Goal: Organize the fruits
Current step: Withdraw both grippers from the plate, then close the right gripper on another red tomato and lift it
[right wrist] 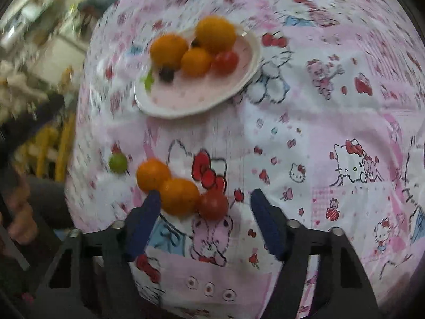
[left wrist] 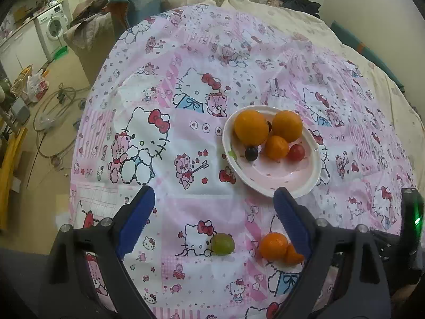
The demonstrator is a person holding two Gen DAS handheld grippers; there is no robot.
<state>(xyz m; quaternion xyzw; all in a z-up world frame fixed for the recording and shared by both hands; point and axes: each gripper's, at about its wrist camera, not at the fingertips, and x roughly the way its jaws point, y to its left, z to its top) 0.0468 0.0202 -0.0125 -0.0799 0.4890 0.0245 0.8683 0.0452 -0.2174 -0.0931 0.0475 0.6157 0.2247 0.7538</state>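
Both grippers are shown with jaws spread apart and nothing held: the left gripper [left wrist: 214,228] is poised low over the cloth [left wrist: 186,138], and the right gripper [right wrist: 205,220], seen in a motion-blurred view, is angled toward the loose fruit. Nearest the right gripper, a red tomato [right wrist: 213,204] is seen touching an orange [right wrist: 179,196], which touches a second orange [right wrist: 152,175]; a green grape [right wrist: 118,162] lies just beside them, apart. In the left view the grape [left wrist: 222,244] falls between the fingers, with the oranges by the right-hand finger. Farther off, the plate [left wrist: 268,183] is seen already loaded with two large oranges, a smaller one, a red tomato and dark grapes. The task is judged roughly half done: four pieces remain on the cloth, to be moved to the plate.
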